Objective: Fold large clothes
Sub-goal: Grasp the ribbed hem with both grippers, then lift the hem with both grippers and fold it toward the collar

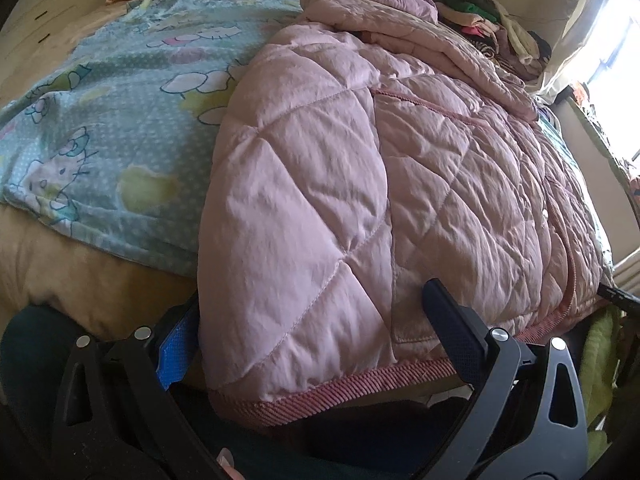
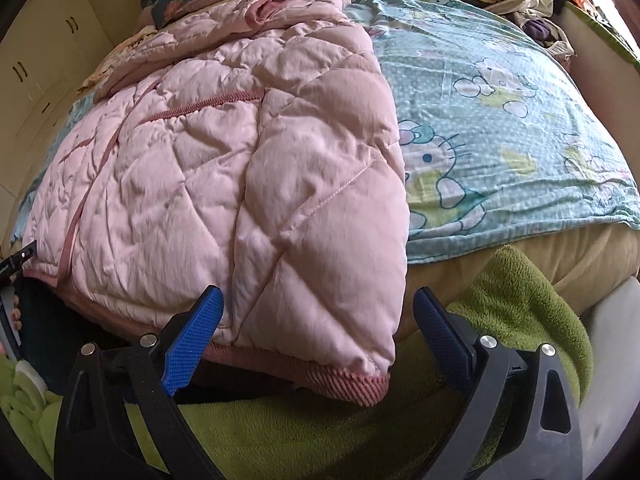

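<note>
Both tools, left tool (image 1: 316,344) and right tool (image 2: 320,336), gape wide at the pink quilted padded jacket's (image 1: 360,168) ribbed hem; sides look folded in, lengthwise fold remains.

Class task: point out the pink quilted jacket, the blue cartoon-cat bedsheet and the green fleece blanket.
Pink quilted jacket (image 2: 224,184): right wrist view, middle of its quilted front.
Blue cartoon-cat bedsheet (image 2: 500,128): right wrist view, bare printed area.
Green fleece blanket (image 2: 520,300): right wrist view, fold below mattress edge.
</note>
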